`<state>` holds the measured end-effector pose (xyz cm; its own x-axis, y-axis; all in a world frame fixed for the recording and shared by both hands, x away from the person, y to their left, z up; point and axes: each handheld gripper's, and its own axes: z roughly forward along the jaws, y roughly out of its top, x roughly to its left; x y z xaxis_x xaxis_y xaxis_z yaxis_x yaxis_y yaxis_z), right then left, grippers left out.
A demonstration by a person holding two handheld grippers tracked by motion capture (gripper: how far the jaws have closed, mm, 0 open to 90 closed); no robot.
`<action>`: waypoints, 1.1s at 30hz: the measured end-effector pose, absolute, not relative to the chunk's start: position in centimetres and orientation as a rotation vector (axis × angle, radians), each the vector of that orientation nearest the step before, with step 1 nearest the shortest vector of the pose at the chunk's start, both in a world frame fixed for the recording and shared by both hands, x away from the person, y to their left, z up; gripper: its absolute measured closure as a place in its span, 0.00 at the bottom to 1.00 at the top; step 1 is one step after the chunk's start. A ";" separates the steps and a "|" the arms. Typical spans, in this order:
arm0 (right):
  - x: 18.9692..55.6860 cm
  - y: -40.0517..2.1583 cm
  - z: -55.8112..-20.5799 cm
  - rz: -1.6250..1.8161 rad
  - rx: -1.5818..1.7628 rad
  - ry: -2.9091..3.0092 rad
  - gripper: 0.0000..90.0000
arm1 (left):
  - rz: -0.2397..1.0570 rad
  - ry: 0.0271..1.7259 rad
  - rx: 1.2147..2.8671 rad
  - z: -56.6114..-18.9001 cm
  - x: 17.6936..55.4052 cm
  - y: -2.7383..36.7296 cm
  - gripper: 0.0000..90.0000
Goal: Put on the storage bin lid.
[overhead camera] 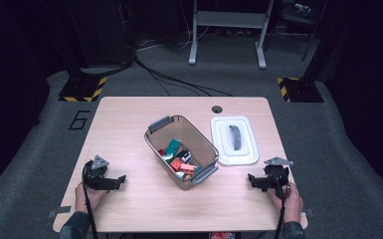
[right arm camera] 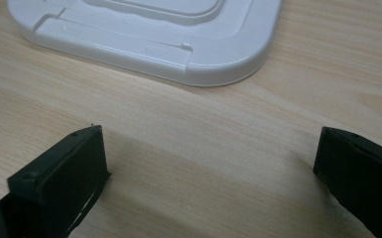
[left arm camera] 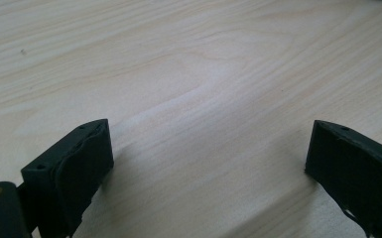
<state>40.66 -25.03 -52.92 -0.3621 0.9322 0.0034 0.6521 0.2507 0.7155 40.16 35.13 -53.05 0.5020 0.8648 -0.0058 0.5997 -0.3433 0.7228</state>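
Your left gripper [overhead camera: 121, 179] sits low over the tabletop [overhead camera: 129, 124] near its front left corner, held in your left hand [overhead camera: 86, 195]; its fingers [left arm camera: 74, 163] stand spread wide with bare wood between them. Your right gripper [overhead camera: 251, 180], in your right hand [overhead camera: 291, 199], rests near the front right corner, pointing inward, its fingers [right arm camera: 64, 168] also spread wide and holding nothing. Just ahead of it lies the white lid [overhead camera: 235, 140], flat, its grey handle up. Between your hands, set at an angle in the middle, the clear bin [overhead camera: 181, 150] stands open and holds a jumble of coloured blocks [overhead camera: 179, 159]: teal, orange, red and black. Lid and bin lie just beside each other.
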 end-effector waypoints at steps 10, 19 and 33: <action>40.5 -25.0 -52.9 0.897 1.446 2.107 0.00 | 0.481 1.158 2.092 -53.1 41.5 35.5 0.02; 40.5 -25.8 -52.9 0.897 1.401 2.145 0.00 | 0.483 1.158 2.093 -53.1 41.5 35.5 0.02; 45.4 -23.4 -47.7 0.980 1.477 2.068 0.00 | 0.482 1.158 2.094 -53.1 41.5 35.5 0.02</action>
